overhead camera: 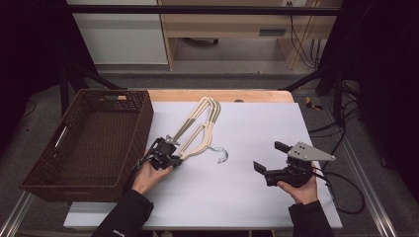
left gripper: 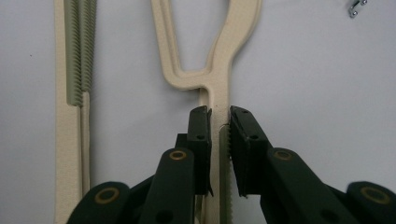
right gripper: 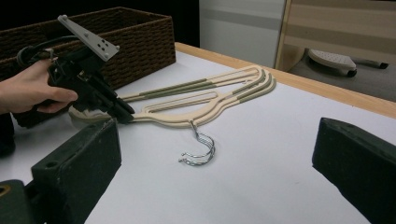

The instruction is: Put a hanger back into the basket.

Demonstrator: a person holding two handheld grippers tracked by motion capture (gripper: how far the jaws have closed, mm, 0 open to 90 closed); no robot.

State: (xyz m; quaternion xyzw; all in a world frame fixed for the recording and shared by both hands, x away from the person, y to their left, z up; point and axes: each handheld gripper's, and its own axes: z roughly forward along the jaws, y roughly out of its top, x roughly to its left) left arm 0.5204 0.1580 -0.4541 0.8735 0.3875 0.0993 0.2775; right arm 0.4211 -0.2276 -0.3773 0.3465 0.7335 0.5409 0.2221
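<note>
Cream plastic hangers (overhead camera: 197, 126) with green ribbed grip strips lie stacked on the white table top (overhead camera: 257, 123). Their metal hooks (overhead camera: 222, 155) point toward the table's middle. My left gripper (overhead camera: 174, 157) is at the stack's near end. In the left gripper view my left gripper (left gripper: 220, 116) is shut on one thin arm of a hanger (left gripper: 219, 70), with both pads pressed against it. My right gripper (overhead camera: 270, 156) rests low at the right, open and holding nothing. In the right gripper view its wide-set fingers (right gripper: 79, 158) frame the hangers (right gripper: 205, 93) and hooks (right gripper: 198, 151).
A dark brown wicker basket (overhead camera: 136, 143) stands at the table's left, close beside the left hand. The table's wooden far edge (overhead camera: 222, 95) runs behind the hangers. A cable (overhead camera: 346, 192) trails from the right gripper near the table's right edge.
</note>
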